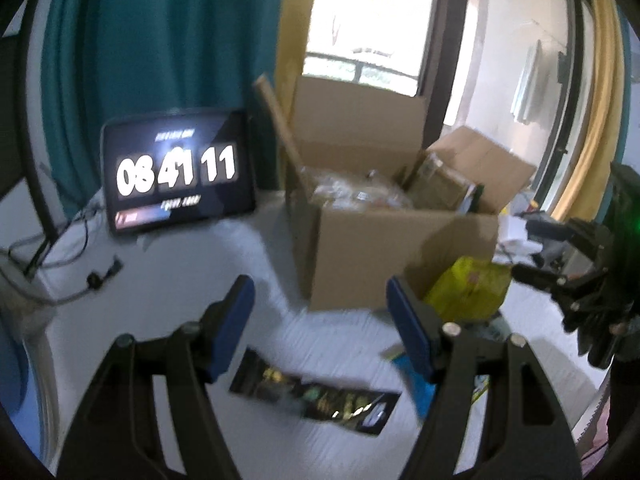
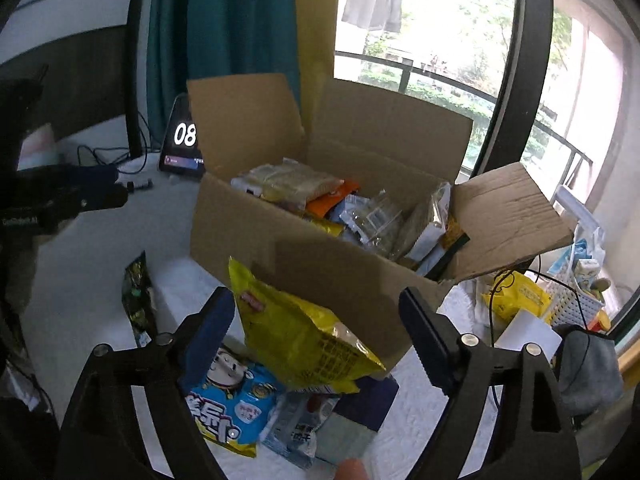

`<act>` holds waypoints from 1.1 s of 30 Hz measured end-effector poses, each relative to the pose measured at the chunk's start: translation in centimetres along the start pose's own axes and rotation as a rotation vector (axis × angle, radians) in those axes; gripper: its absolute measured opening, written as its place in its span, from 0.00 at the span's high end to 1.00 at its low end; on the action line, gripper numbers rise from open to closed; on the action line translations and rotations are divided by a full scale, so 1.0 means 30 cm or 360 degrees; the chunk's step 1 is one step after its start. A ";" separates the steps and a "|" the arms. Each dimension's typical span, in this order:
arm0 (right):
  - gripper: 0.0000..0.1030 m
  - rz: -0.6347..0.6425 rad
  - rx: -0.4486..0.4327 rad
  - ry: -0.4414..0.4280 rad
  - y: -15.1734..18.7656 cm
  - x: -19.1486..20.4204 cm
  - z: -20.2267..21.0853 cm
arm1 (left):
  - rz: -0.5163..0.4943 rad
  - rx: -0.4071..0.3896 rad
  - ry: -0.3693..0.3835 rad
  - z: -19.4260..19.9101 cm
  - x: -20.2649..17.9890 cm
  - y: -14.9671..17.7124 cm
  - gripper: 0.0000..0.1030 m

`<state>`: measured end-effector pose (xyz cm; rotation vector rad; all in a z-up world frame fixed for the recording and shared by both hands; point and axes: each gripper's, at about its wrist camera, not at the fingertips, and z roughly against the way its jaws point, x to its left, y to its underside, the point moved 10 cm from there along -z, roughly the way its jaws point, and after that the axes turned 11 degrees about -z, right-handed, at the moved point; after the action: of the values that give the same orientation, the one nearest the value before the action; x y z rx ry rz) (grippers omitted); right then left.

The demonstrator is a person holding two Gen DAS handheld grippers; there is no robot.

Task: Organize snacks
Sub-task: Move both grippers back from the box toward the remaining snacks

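Currently both grippers stand with jaws apart and nothing clamped between the pads. Left gripper (image 1: 320, 320): blue pads spread wide over the white table (image 1: 192, 280), with a black snack packet (image 1: 316, 400) lying flat on the table below and between them; no contact visible. Right gripper (image 2: 316, 320): pads wide apart, with a yellow snack bag (image 2: 304, 340) in the gap between them, tilted, its upper corner against the near wall of the cardboard box (image 2: 304, 256); the pads do not press on it. Whether the bag rests fully on the items beneath cannot be told. Under the yellow bag lie a blue cartoon snack bag (image 2: 232, 404) and a pale packet (image 2: 296, 424), both flat on the table just in front of the box. Box flaps are open; inside are mixed snack packs, including an orange packet (image 2: 332, 200) and clear plastic wrappers (image 2: 376, 216). A tablet clock (image 1: 176, 176) stands left of the box against a teal curtain (image 1: 160, 40). Right of the box, a white basket (image 2: 576, 300) holds more items, near a second yellow packet (image 2: 516, 300). Left wrist view is motion-blurred.
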<state>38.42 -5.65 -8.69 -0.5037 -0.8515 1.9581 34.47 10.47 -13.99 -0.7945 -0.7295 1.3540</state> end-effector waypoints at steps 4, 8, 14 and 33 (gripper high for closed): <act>0.14 0.0050 0.0046 -0.0096 0.035 0.023 -0.031 | 0.0061 0.0085 -0.0032 -0.017 0.052 0.100 0.32; 0.14 0.0145 0.0062 -0.0130 0.043 0.061 -0.080 | 0.0161 0.0160 -0.0044 -0.035 0.097 0.178 0.32; 0.14 0.0274 0.0208 -0.0114 0.092 0.101 -0.194 | 0.0271 0.0261 -0.0027 -0.068 0.112 0.270 0.32; 0.50 0.0345 0.0106 0.0040 0.148 0.057 -0.146 | 0.0461 0.0500 0.0031 -0.214 0.007 0.377 0.32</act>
<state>37.78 -4.11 -14.93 -0.6006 -0.7386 2.1651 33.63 10.76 -26.96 -0.6760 -0.3797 1.6696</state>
